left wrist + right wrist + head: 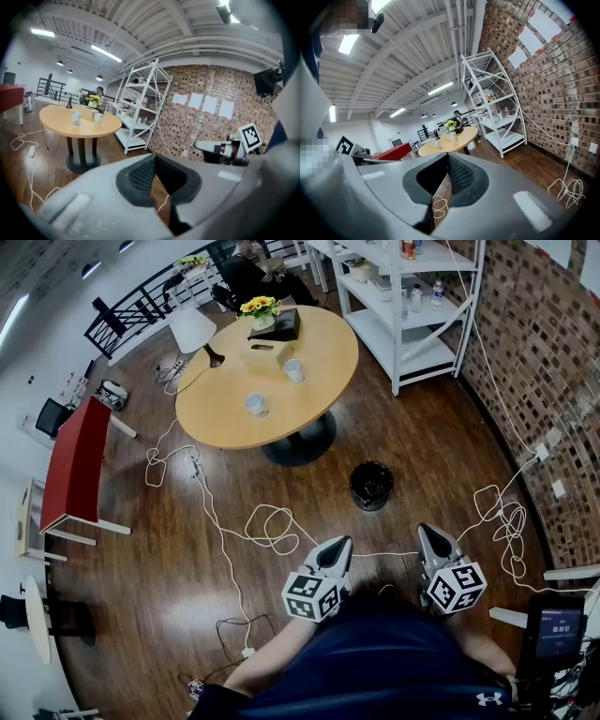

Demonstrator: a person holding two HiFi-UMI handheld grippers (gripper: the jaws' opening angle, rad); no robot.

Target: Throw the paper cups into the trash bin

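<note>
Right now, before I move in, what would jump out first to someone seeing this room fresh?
A round wooden table fills the upper middle of the head view, carrying the near paper cup, the far paper cup and yellow flowers. The black trash bin stands on the floor between table and person, among loose white cables. The left claw and right claw hang shut and empty near the bottom.
</note>
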